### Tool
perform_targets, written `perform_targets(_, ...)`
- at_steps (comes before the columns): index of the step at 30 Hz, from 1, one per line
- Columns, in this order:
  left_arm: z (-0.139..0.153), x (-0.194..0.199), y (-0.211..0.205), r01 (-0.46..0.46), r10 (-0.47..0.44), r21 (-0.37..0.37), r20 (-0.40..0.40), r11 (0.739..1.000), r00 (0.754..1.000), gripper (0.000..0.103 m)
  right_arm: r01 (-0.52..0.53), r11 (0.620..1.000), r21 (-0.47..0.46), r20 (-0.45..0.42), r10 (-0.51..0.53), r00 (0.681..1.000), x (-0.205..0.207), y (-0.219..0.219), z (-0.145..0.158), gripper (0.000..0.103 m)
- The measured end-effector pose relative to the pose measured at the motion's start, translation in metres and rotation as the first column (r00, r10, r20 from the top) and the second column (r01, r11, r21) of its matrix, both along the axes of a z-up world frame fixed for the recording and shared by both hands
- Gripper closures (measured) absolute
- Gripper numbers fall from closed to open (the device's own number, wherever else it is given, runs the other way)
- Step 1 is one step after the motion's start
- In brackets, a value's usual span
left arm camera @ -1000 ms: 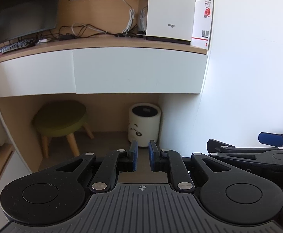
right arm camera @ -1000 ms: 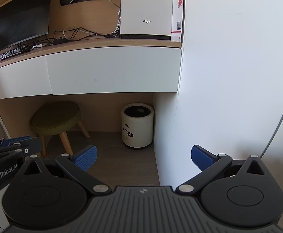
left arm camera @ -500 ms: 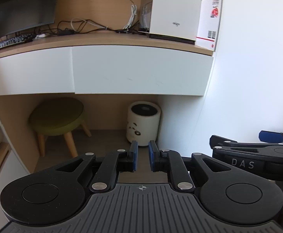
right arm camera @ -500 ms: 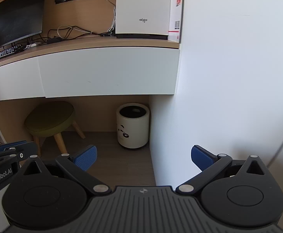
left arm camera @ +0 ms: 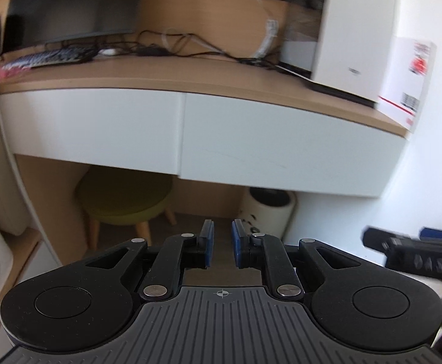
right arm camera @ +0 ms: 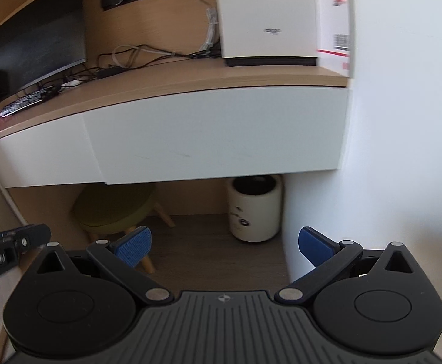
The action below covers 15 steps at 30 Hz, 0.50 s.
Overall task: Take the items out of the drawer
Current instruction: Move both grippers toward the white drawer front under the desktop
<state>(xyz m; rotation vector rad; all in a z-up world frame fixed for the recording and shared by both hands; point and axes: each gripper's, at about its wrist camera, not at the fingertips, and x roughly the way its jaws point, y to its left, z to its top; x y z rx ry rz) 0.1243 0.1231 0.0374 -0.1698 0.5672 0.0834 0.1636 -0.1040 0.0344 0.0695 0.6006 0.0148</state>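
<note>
Wood-topped desk [right arm camera: 190,82] runs across both views, carrying a dark monitor [right arm camera: 39,36], a keyboard [left arm camera: 51,57], tangled cables [right arm camera: 142,54] and a white aigo box [right arm camera: 266,15] at its right end, against the white wall. Under its top sit two white drawer fronts, both shut: the left drawer [left arm camera: 90,127] and the right drawer [right arm camera: 215,133], ahead of and above both grippers, well apart from them. Below, past the fingertips, stand a green stool [left arm camera: 124,194] and a cream panda-faced bin [right arm camera: 256,209]. The left gripper [left arm camera: 221,242] has its blue pads drawn close with only a narrow gap and nothing between them; the right gripper [right arm camera: 224,242] has its pads spread wide, also empty
</note>
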Motion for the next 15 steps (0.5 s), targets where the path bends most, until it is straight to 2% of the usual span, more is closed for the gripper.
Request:
perform_targets(3,0.005,0.017,0.018,-0.012,0.011,-0.044,-0.003,0.999,1.000,0.088,-0.011,0.998,-0.066,0.019,0.012,1.000,0.009,0.014,0.007,0.000)
perform_targets(7,0.010,0.033,0.035,-0.040,0.040,-0.085,-0.005,0.996,0.999,0.087,-0.014,0.996,-0.093,0.039,0.018,0.999,0.021,0.018,0.017,0.000)
perform_targets(11,0.008,0.054,0.044,-0.035,0.033,-0.077,-0.035,0.996,0.999,0.087,0.011,0.991,-0.132,0.052,-0.005,0.999,0.036,0.016,0.026,0.000)
perform_targets(15,0.006,0.077,0.053,-0.064,0.055,-0.089,-0.100,0.994,0.993,0.087,0.031,0.986,-0.166,0.050,-0.023,0.998,0.050,0.013,0.031,0.000)
